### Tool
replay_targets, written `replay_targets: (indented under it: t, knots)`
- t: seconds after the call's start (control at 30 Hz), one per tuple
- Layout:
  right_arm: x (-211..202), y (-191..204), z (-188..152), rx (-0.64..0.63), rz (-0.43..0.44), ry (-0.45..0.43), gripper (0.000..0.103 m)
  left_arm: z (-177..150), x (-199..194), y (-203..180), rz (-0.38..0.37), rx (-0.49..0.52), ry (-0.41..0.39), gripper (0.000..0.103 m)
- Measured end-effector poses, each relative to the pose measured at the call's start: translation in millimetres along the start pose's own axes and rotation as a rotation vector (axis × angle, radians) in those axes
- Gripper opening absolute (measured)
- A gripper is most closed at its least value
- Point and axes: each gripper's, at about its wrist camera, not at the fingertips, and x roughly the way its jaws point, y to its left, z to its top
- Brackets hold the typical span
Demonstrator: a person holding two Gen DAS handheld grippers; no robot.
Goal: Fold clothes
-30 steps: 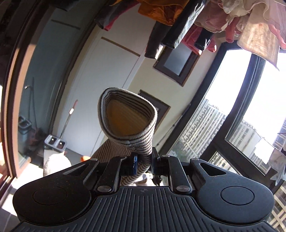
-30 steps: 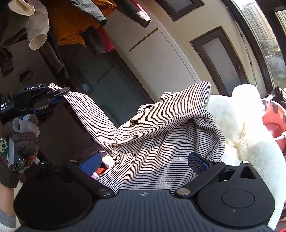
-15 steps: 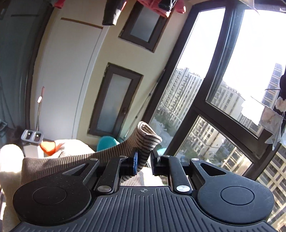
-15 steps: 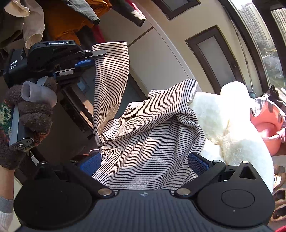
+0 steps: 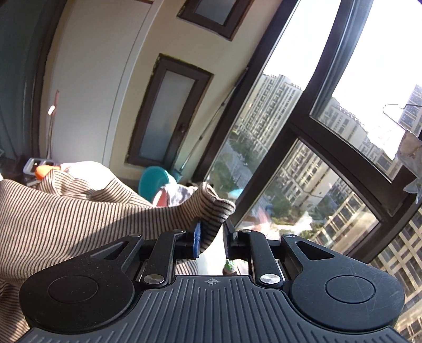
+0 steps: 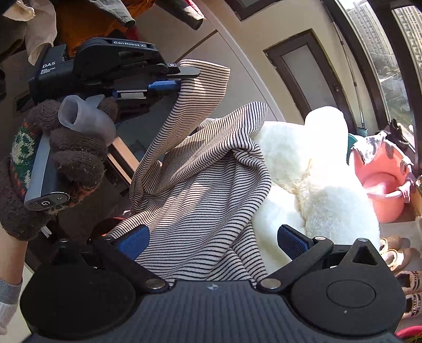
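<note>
Between opening left gripper (image 5: 211, 234) jaws, striped sleeve (image 5: 205, 211) cuff-forward, lengthwise along fingers.

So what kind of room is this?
Probably an enclosed balcony used for laundry, high in an apartment block: big windows look out on tall buildings, clothes hang overhead, and a pink wash basin sits by the glass.

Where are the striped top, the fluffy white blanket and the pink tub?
striped top (image 6: 200, 190): right wrist view, sunlit middle of the cloth.
fluffy white blanket (image 6: 316, 168): right wrist view, its upper mound.
pink tub (image 6: 382, 203): right wrist view, outer wall.
</note>
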Motion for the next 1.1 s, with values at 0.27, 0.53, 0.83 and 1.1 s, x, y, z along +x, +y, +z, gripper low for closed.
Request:
replay_targets:
  t: [0.27, 0.53, 0.83, 1.1]
  knots:
    - [5, -6, -8, 0.027, 0.007, 0.032, 0.103, -11, 9, 13, -0.043, -0.08, -0.007, 0.047]
    - [0, -2, -5, -0.07, -0.012, -0.07, 0.103, -27, -48, 55, 0.127, 0.03, -0.099, 0.08]
    - [20, 2, 26, -0.105, -0.009, -0.076, 0.071, -82, -88, 91, 0.222, 0.052, -0.075, 0.094]
    - [39, 19, 13, -0.109, -0.043, 0.011, 0.056, -108, -136, 137, 0.24, -0.008, -0.04, 0.097]
